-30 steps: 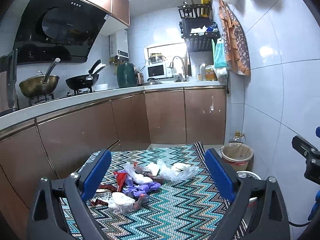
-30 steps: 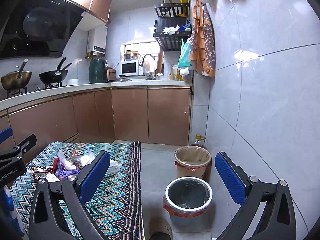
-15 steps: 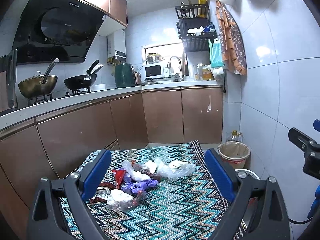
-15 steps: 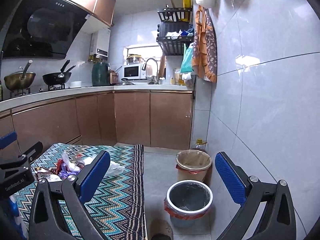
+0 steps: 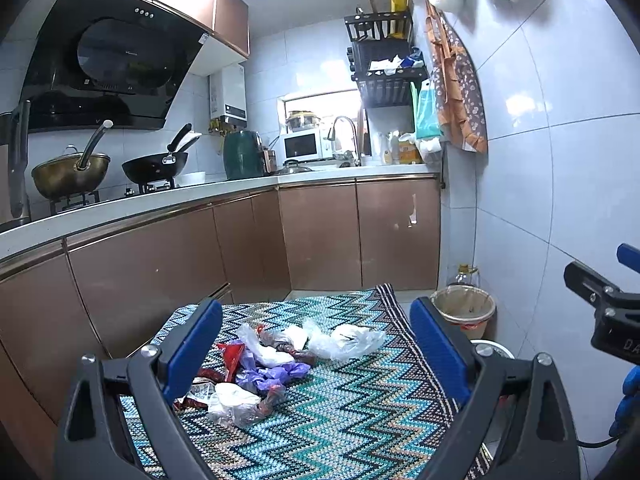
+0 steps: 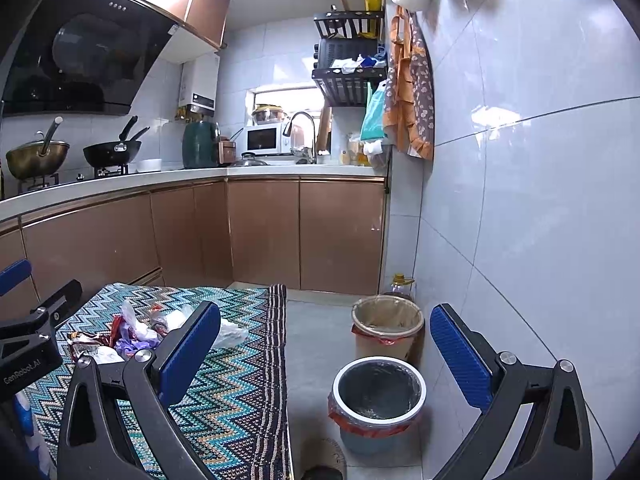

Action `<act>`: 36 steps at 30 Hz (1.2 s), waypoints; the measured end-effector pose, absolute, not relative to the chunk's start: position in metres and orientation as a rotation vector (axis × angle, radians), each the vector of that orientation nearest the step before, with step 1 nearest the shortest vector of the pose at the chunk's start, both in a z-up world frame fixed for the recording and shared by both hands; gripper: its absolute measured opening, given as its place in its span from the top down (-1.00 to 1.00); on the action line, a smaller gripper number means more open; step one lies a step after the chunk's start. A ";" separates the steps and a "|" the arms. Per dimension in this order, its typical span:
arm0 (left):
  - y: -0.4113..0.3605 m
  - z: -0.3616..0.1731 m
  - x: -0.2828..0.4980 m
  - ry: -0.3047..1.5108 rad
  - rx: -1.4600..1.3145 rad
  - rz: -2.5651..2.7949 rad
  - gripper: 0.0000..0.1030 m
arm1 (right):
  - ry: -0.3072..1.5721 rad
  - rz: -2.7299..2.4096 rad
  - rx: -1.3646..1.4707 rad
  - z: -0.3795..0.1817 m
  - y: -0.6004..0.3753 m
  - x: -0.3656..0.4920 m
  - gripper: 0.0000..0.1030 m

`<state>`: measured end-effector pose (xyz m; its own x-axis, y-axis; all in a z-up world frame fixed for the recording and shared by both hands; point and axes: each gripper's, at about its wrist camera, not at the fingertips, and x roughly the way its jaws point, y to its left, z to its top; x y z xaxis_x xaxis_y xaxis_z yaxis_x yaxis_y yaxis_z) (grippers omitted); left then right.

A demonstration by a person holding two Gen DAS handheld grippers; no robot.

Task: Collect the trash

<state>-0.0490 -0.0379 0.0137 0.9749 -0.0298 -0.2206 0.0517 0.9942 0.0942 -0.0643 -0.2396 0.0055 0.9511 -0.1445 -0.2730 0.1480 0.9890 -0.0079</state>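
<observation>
A heap of trash lies on a zigzag-patterned cloth: clear plastic bags, a purple wrapper, red wrappers and white scraps. The same trash heap shows at the left of the right wrist view. My left gripper hangs open above and short of the heap, holding nothing. My right gripper is open over the floor beside the cloth, empty. Below it stands a white-rimmed bin with a dark liner, and behind that a tan bin with a red bag.
Brown cabinets under a white counter run along the left and back. A tiled wall closes the right side. A bottle stands in the corner behind the bins. Bare grey floor lies between cloth and bins.
Both views have shifted slightly; the trash heap and bins sit a little lower and nearer in frame. Both grippers stay open and empty.
</observation>
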 end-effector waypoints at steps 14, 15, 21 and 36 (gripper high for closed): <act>-0.029 0.006 -0.034 0.230 0.026 -0.044 -0.85 | 0.324 -0.147 0.014 -0.007 -0.242 -0.041 -1.00; -0.028 0.005 -0.032 0.233 0.019 -0.041 -0.85 | 0.329 -0.145 0.015 -0.009 -0.242 -0.040 -1.00; -0.020 -0.005 -0.015 0.278 -0.001 -0.027 -0.85 | 0.354 -0.135 0.018 -0.019 -0.240 -0.026 -1.00; 0.076 -0.029 0.021 0.318 -0.055 0.192 -0.84 | 0.453 0.040 0.048 -0.039 -0.219 0.029 -0.99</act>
<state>0.0208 0.0758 -0.0290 0.9319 0.1785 -0.3157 -0.1957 0.9804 -0.0234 0.0294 -0.2185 -0.0388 0.8984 0.0495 -0.4364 -0.0279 0.9981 0.0557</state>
